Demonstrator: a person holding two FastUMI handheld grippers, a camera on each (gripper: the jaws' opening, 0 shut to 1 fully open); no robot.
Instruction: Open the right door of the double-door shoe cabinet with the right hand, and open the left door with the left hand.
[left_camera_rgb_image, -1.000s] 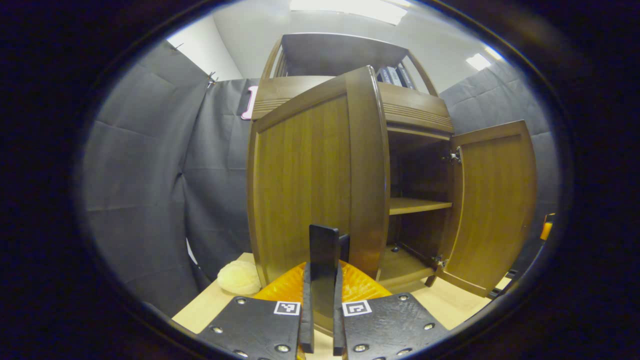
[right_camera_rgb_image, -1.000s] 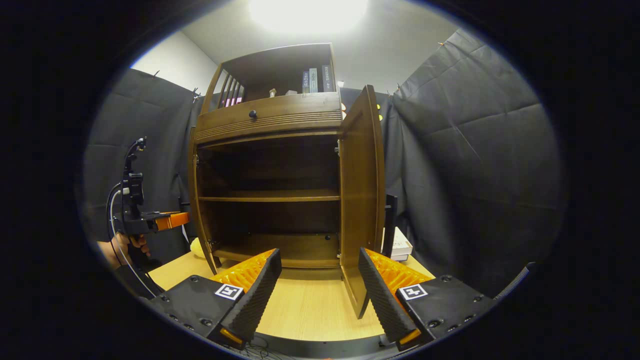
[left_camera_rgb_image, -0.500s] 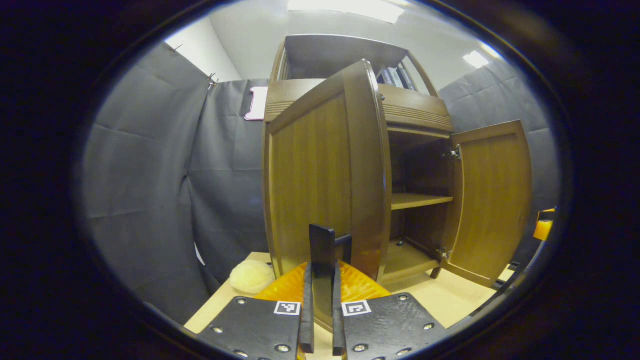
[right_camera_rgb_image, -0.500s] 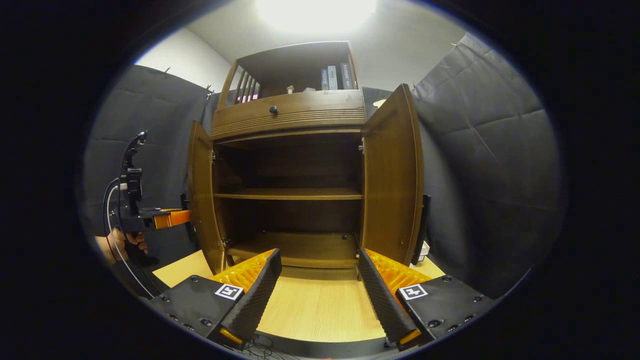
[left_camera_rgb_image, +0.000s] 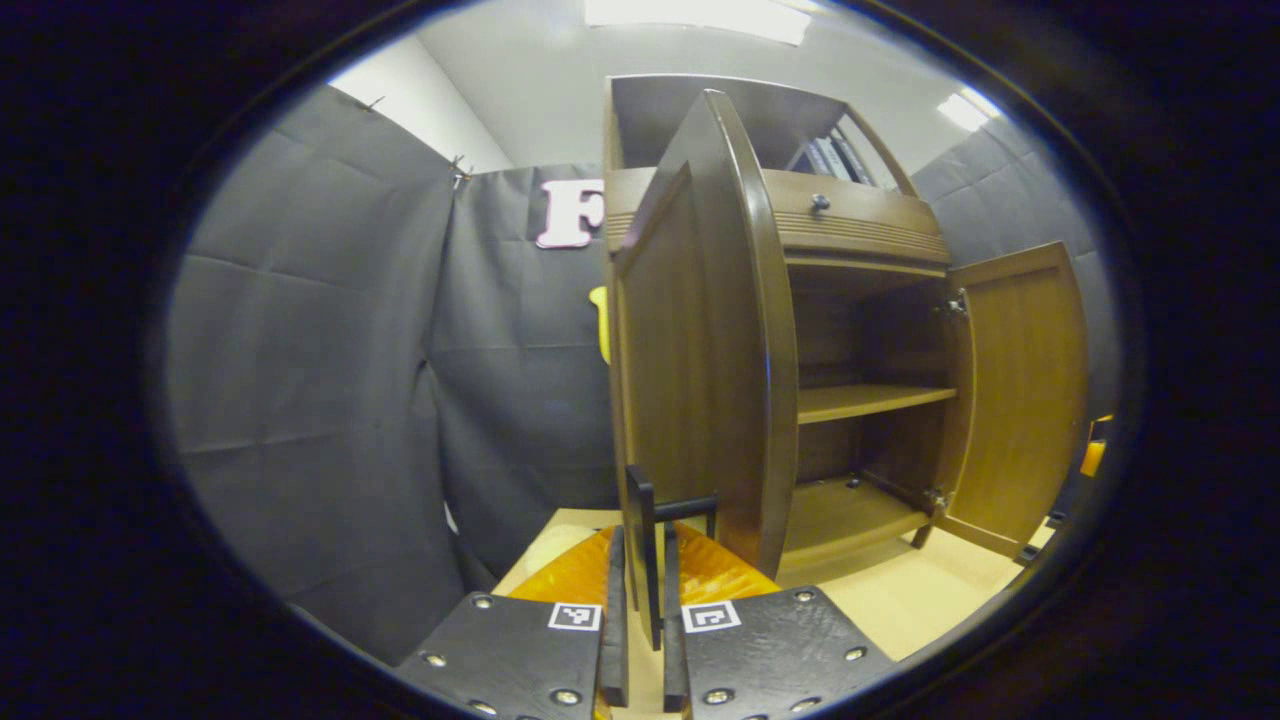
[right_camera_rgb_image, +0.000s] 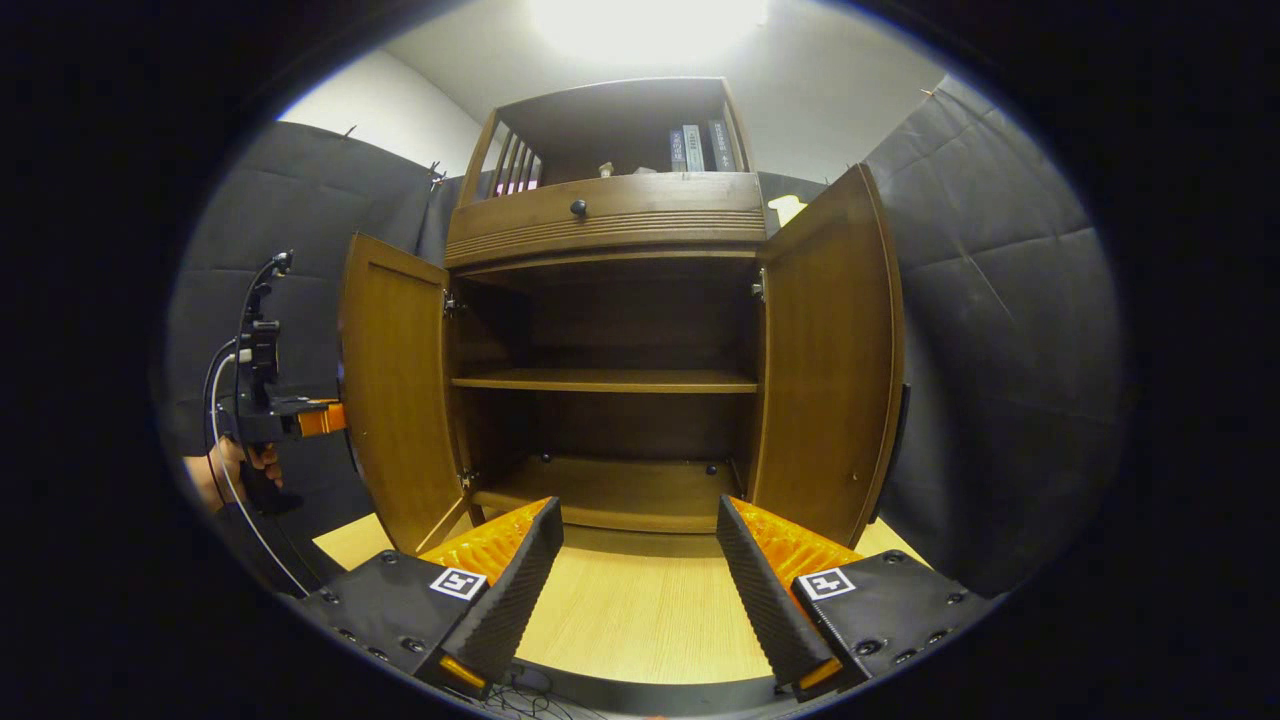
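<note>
Nearly done, the shoe cabinet (right_camera_rgb_image: 610, 330) stands on the table (right_camera_rgb_image: 640, 610) with both doors swung out. Its right door (right_camera_rgb_image: 825, 360) stands wide open, and the right hand-held gripper (right_camera_rgb_image: 640, 580), fingers spread apart and holding nothing, hangs in front of the bare lower shelves, clear of the wood.

Attention now sits with the left door (left_camera_rgb_image: 700, 340). Seen from the left gripper view, it stands nearly edge-on, and the left hand-held gripper (left_camera_rgb_image: 640, 590) has its fingers drawn together on the dark handle (left_camera_rgb_image: 645, 540) low on the door's outer face. From the right gripper view the same door (right_camera_rgb_image: 395, 390) angles out to the left, with the left hand-held gripper (right_camera_rgb_image: 300, 420) just beside its outer face and a hand (right_camera_rgb_image: 225, 470) holding its grip below.

By the look of it, the task is in its last step: the right door seems finished, and the left is open about as far as its mate. What remains, it would seem, is either a small further pull along the hinge's arc or simply letting the fingers part and backing the left hand-held gripper straight off the handle, without nudging the door back toward shut.
</note>
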